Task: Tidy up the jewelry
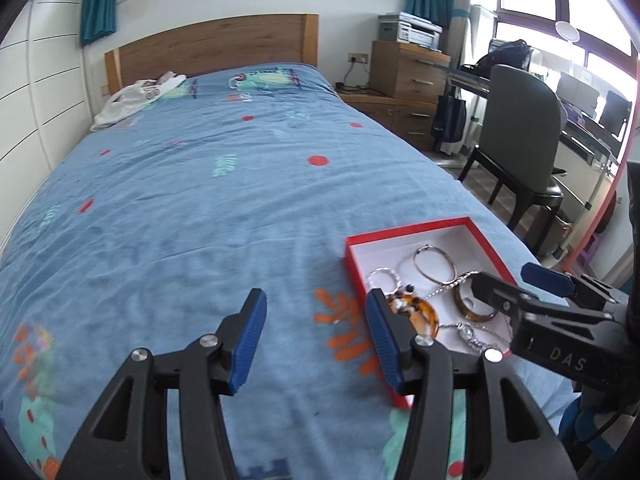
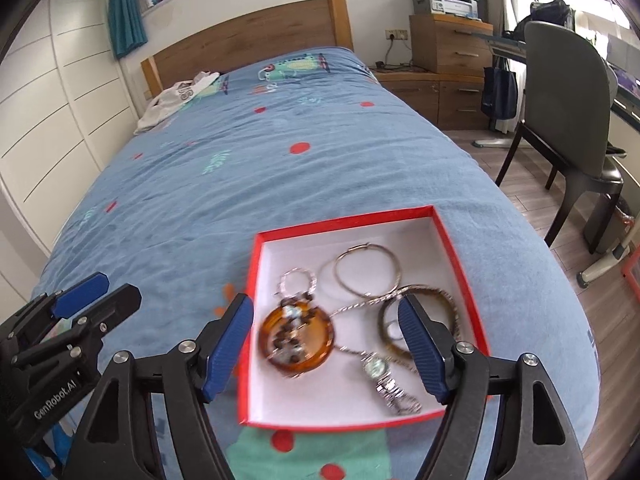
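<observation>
A red box with a white inside (image 2: 448, 236) (image 1: 404, 234) lies on the blue bedspread near the bed's front right. In it are an amber round bangle (image 2: 296, 334) (image 1: 420, 312) with a beaded piece on it, a thin gold bangle (image 2: 368, 270) (image 1: 434, 264), a small silver ring bracelet (image 2: 298, 280), a brown bangle (image 2: 444, 300) (image 1: 476, 306), a silver chain and a silver watch (image 2: 386, 380) (image 1: 470, 334). My right gripper (image 2: 326, 344) is open and empty, hovering over the box. My left gripper (image 1: 316, 340) is open and empty, left of the box over the bedspread.
The bed (image 1: 200, 184) stretches ahead to a wooden headboard (image 1: 212, 46), with crumpled white clothing (image 1: 132, 100) near the pillow end. Right of the bed are a dark chair (image 2: 568, 120), wooden drawers (image 2: 448, 44) with a printer, and a desk by the window.
</observation>
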The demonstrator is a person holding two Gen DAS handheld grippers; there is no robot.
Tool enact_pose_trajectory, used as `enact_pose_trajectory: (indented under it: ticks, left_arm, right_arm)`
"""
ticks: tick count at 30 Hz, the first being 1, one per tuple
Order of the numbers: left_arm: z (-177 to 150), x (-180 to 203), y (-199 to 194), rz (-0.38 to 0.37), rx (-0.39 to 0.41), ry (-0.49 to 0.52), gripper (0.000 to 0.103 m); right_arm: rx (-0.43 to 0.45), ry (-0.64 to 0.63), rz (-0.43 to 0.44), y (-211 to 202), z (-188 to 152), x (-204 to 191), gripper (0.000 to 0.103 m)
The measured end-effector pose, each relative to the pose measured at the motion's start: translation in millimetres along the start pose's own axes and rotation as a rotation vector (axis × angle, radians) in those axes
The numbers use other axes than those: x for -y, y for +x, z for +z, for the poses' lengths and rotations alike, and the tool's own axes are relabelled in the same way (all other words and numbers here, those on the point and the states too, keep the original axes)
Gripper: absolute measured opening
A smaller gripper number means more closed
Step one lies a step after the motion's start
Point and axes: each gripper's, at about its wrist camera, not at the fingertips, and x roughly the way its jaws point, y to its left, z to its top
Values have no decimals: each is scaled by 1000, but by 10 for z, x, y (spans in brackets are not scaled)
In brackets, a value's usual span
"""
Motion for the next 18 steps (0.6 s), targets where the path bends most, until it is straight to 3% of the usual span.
enact_pose_trajectory:
  ticks: [11, 18]
  left_arm:
    - [-364, -521, -715, 115, 31, -86, 53]
    - [-570, -749, -1013, 179, 45, -126, 57]
  right_arm:
    - [43, -57, 40, -520, -334, -577, 88]
    - [62, -94, 40, -727, -525, -854, 101]
